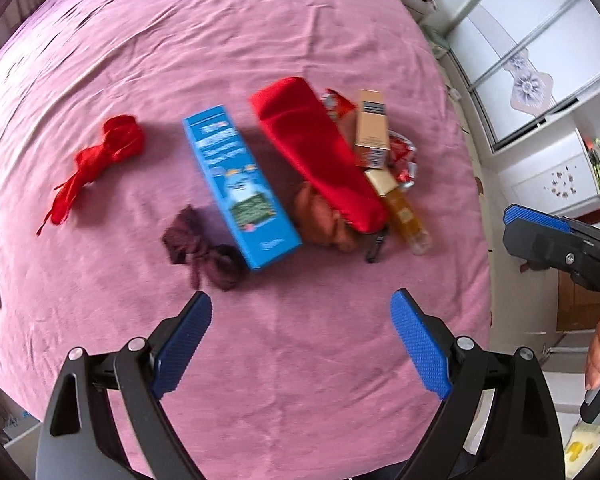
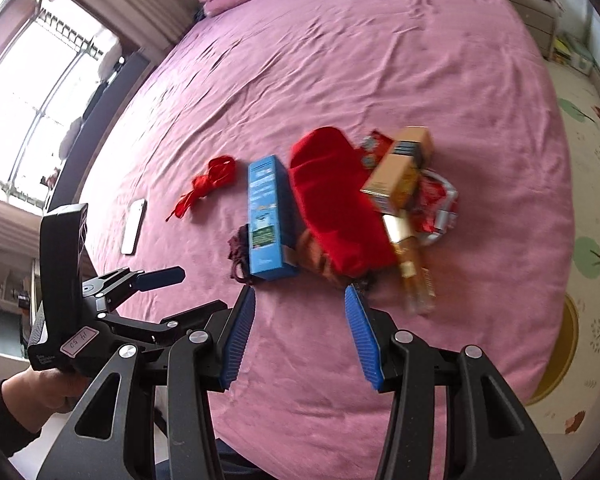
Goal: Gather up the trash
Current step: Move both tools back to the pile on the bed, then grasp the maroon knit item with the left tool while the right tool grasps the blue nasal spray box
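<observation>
Left tongs [image 1: 302, 306] wide open, holding nothing, above pink bed [image 1: 260, 40] | right tongs [image 2: 300, 300] part open, holding nothing | blue carton [image 1: 238, 184] is the landmark: red pouch [image 1: 316, 152], tan box [image 1: 372, 128], foil wrappers [image 1: 404, 156], amber bottle [image 1: 408, 216] on its right | red ribbon [image 1: 100, 156], white phone [image 2: 134, 226] on its left | maroon cloth [image 1: 200, 248] touching its near-left side.

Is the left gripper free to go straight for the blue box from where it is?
Probably yes. The left gripper is open and empty, with bare bedspread between it and the blue box. Only the dark maroon cloth lies against the box's near left side and might get caught.
</observation>
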### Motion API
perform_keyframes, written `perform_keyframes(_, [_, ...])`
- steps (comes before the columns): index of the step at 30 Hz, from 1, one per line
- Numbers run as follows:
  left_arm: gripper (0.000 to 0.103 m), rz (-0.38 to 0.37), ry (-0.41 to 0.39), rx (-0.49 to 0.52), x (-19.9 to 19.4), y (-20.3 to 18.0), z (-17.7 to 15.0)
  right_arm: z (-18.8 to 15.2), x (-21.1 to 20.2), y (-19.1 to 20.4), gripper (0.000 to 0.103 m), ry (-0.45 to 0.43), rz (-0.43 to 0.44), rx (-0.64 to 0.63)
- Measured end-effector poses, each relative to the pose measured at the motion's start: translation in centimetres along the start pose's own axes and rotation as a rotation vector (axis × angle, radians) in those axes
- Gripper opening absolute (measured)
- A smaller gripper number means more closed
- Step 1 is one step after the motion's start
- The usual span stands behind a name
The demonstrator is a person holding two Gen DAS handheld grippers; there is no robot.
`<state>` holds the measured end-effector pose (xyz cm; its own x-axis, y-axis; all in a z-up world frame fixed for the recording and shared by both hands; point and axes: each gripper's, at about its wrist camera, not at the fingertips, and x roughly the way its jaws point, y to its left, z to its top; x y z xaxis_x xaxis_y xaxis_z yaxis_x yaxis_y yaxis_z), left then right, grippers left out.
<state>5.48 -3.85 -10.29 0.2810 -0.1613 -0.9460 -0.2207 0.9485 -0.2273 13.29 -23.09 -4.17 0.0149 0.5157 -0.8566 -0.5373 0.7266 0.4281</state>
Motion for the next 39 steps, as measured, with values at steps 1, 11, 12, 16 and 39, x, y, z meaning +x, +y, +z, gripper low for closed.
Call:
perform_keyframes(1, [0.09,0.0,0.0,-0.007,0.1,0.5,0.0,0.3,0.6,0.5,0.047,0.008,0.003,-0.008])
perform_keyframes(11, [0.09,0.008,0.021,-0.077,2.0,6.6,0.6,2.9,6.2,4.8,0.047,0.075,-0.001,-0.066])
perform_keyframes(12, [0.09,0.006,0.025,-0.085,2.4,7.2,0.7,3.2,6.8,5.0,0.047,0.08,-0.005,-0.074])
perform_keyframes(16, [0.09,0.007,0.04,-0.1,3.7,8.8,1.3,4.2,8.7,5.6,0.047,0.101,-0.012,-0.085])
perform_keyframes(39, [0.084,0.005,0.157,-0.179,12.4,11.1,3.8,7.2,15.3,4.5,0.047,0.193,-0.023,-0.074])
